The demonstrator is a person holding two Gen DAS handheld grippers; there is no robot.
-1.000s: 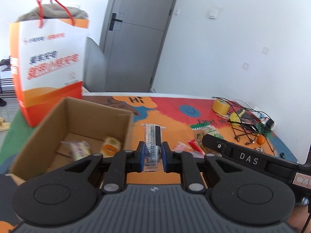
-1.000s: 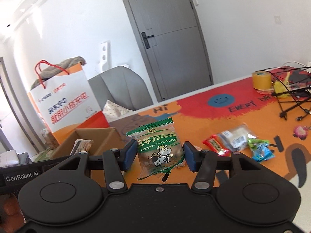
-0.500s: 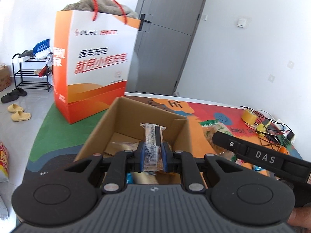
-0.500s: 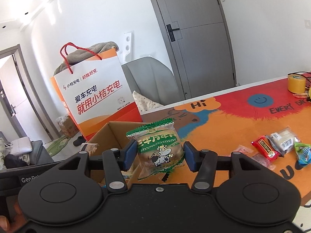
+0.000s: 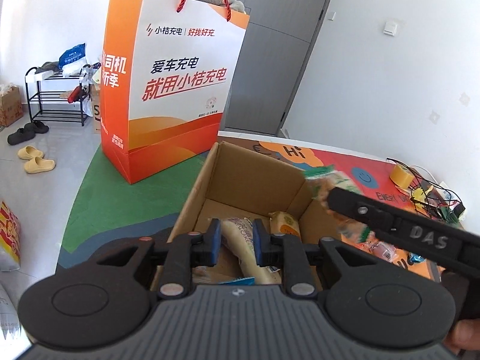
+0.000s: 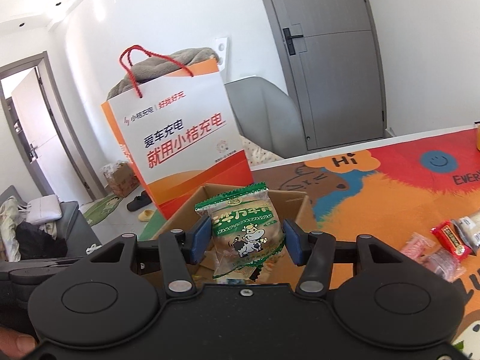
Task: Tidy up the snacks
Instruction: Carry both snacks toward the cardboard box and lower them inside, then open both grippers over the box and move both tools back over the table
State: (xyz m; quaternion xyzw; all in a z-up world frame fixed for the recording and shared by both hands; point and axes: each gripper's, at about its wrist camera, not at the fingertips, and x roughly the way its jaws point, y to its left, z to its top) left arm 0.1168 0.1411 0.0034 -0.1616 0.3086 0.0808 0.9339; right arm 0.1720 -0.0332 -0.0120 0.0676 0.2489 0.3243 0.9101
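1. The left gripper [image 5: 235, 241] hangs over the open cardboard box [image 5: 255, 180]; its jaws are opening, and a pale cake packet [image 5: 240, 240] sits between them, apparently just let go into the box.
2. The right gripper [image 6: 244, 240] grips a green cow-print snack packet [image 6: 243, 231] upright, poised at the box's near edge.
3. This looks like the dropping-in step; next, the left gripper needs to draw clear and the right one to move over the opening before releasing.
4. More snacks, including a red wrapped bar [image 6: 451, 238], wait on the worktop [image 6: 375, 198], covered by a bright orange cartoon mat.
5. An orange-and-white paper bag [image 5: 177, 90] stands behind the box; beyond are a grey door, white walls and a shoe rack.
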